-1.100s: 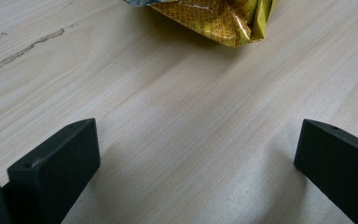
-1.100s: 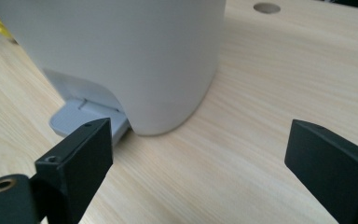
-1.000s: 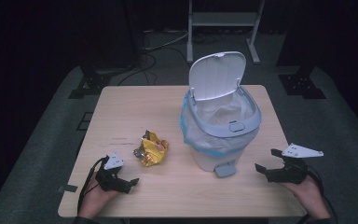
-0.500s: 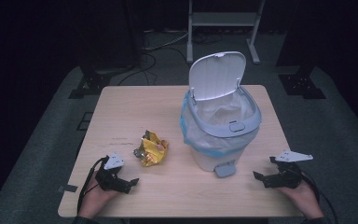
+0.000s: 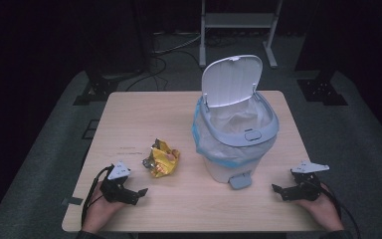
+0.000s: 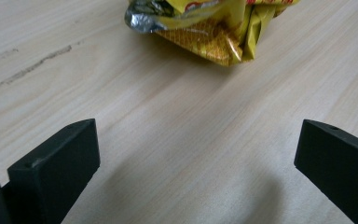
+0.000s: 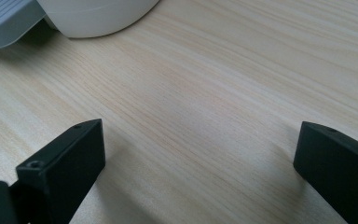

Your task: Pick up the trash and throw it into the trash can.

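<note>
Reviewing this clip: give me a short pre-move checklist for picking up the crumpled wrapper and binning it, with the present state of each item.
1. Bin lid raised: ok.
2. Liner bag in the bin, mouth open: ok.
3. Yellow wrapper lies free on the table, apart from the bin: ok.
4. Left gripper open, nothing between its jaws, wrapper just ahead in the left gripper view: ok.
5. Right gripper open, nothing held, clear of the pedal: ok.
6. Whether the wrapper holds anything inside: cannot tell.

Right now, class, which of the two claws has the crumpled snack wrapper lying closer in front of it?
The left claw: the yellow wrapper lies just beyond its open jaws, while the right claw faces the bin.
</note>
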The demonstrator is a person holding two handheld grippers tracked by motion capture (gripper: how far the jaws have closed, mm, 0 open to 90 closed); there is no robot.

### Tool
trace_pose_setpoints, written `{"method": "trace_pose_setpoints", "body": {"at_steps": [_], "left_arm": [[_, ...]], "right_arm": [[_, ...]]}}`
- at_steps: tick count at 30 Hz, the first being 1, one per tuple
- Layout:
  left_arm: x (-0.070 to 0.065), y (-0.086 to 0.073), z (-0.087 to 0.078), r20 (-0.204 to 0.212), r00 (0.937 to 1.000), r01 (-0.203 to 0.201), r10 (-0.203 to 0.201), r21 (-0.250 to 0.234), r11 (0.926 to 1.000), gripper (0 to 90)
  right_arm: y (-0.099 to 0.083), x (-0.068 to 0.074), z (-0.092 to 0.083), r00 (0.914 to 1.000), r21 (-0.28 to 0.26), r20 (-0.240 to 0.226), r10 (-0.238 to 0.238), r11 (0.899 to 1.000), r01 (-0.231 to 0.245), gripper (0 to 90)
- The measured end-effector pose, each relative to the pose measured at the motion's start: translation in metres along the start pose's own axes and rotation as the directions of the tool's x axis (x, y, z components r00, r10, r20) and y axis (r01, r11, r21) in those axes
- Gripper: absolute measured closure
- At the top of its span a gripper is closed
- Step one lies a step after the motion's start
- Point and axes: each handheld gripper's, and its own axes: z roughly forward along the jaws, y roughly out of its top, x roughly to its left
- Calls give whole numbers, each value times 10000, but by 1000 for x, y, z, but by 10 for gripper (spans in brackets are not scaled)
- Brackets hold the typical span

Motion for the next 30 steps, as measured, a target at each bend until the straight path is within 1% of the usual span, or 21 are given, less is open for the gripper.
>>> {"method": "trace_pose_setpoints", "body": {"at_steps": [5,7,11,14,17,18,20,22,24,26,27,28,29,30], "left_arm": [[0,7,-6,88,10000,19,-16,-322,9995,0],[0,11,-10,55,9999,-81,84,-453,9989,0],[3,18,-15,165,9999,37,-25,-731,9973,0],[5,22,-18,152,9999,8,4,-836,9965,0],[8,27,-20,159,9999,27,-10,-1064,9943,0],[9,28,-20,214,9998,87,-63,-1158,9932,0],[12,30,-22,261,9997,-6,37,-1203,9927,47],[15,34,-22,288,9996,-11,49,-1313,9913,57],[17,37,-22,249,9996,-111,146,-1362,9906,90],[20,40,-22,380,9992,-74,136,-1584,9874,147],[22,43,-22,380,9992,-48,107,-1529,9882,149],[23,44,-22,457,9988,-90,159,-1484,9889,181],[24,46,-21,490,9986,-135,215,-1589,9872,230],[25,48,-21,490,9986,-123,206,-1636,9865,238]], "right_arm": [[0,0,0,10000,8,-4,14,10000,-14,10],[0,0,0,10000,8,-5,16,10000,-16,10],[0,0,0,10000,8,-5,15,10000,-15,10],[0,0,0,10000,8,-6,17,10000,-17,10],[0,0,0,10000,9,-7,13,10000,-13,10],[0,0,0,10000,9,-7,15,10000,-15,10],[0,0,0,10000,9,-7,14,10000,-14,10],[0,0,0,10000,8,-7,15,10000,-15,10],[0,0,0,10000,9,-7,16,10000,-16,10],[0,0,0,10000,8,-4,17,10000,-17,10],[0,0,0,10000,8,-6,15,10000,-15,10],[0,0,0,10000,7,-6,15,10000,-15,10],[0,0,0,10000,8,-6,15,10000,-15,10],[0,0,0,10000,9,-6,16,10000,-16,10]]}}
